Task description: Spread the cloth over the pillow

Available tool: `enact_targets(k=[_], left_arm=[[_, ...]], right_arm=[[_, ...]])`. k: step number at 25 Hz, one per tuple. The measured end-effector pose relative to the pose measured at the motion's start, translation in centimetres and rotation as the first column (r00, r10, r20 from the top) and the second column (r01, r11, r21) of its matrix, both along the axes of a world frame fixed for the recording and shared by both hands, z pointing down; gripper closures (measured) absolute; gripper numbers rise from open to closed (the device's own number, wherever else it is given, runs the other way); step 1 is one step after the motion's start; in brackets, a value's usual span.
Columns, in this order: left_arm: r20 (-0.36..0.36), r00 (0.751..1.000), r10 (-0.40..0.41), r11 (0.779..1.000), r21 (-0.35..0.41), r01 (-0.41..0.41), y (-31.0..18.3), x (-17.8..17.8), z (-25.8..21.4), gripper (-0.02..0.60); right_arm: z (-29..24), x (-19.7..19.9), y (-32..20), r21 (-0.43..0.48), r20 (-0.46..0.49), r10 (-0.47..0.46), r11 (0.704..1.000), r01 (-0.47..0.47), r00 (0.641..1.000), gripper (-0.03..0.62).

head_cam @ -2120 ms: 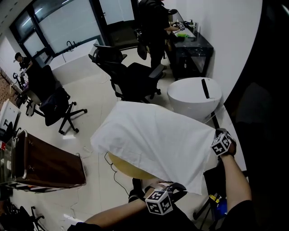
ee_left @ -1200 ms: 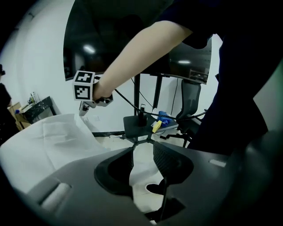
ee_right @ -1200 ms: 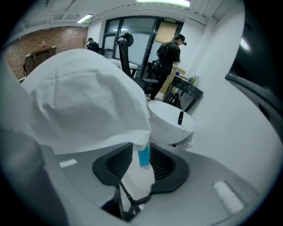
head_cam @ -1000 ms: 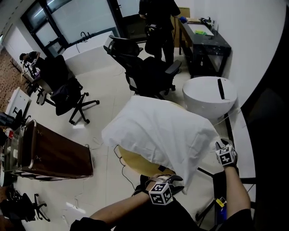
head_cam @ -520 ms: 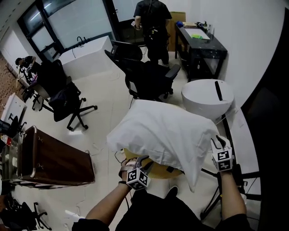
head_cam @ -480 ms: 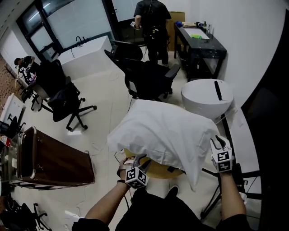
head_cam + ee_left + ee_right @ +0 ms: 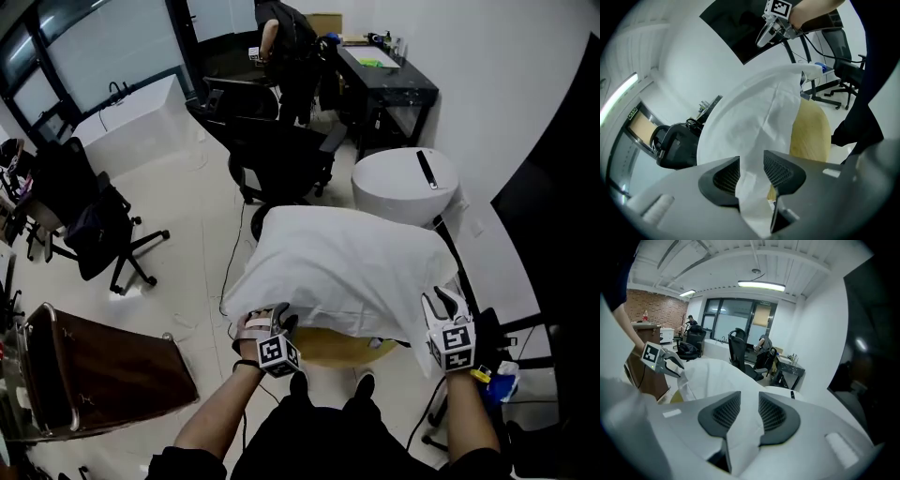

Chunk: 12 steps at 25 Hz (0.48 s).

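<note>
Holding cloth (image 7: 347, 267) tight in right gripper (image 7: 442, 302) fingers; just easing left gripper (image 7: 265, 321) fingers wider, cloth between. Pull down evenly, cover pillow (image 7: 328, 345), smooth bumps.

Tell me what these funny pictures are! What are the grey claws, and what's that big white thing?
A person holds a pinching tool in each hand. One picture comes from a camera on the person's head, looking down at the left gripper and the right gripper. The other two come from little cameras riding on each tool, so the grey claws are its own jaws. The big white thing is a cloth draped over something bulky, with a yellow rounded edge peeking out underneath. Both grippers pinch the cloth; the left one's jaws have just been opening a little, cloth between them.
</note>
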State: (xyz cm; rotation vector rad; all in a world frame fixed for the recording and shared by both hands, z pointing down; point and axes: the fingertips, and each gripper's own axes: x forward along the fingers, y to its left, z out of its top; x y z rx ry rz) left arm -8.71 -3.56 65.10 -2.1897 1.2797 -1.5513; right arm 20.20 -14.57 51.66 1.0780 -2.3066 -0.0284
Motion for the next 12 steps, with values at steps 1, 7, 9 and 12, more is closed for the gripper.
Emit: enact_targets(k=[1,7,9,12], left_arm=[[-0.002,1.0,0.015,1.0,-0.002,-0.015,-0.2,-0.3,0.2,0.433],[0.001,0.996,0.092,0.995,-0.03,-0.092,-0.8,-1.4,1.5,0.478],[-0.002,0.993,0.117,0.993,-0.031,-0.117,-0.9,-1.3,1.2,0.536],[-0.031,0.988,0.15,0.988,-0.028,-0.151,-0.2,-1.1,0.2,0.581]], right_arm=[[0.0,-0.6,0.9,-0.004,0.005,0.01,1.0,-0.01,1.0,0.464],[0.5,-2.8,4.8,-0.035,0.019,0.066,0.997,-0.065,0.998,0.462],[0.8,-3.1,5.9,-0.045,0.015,0.071,0.997,-0.07,0.997,0.463],[0.9,-3.1,7.1,-0.052,0.004,0.074,0.996,-0.074,0.997,0.464]])
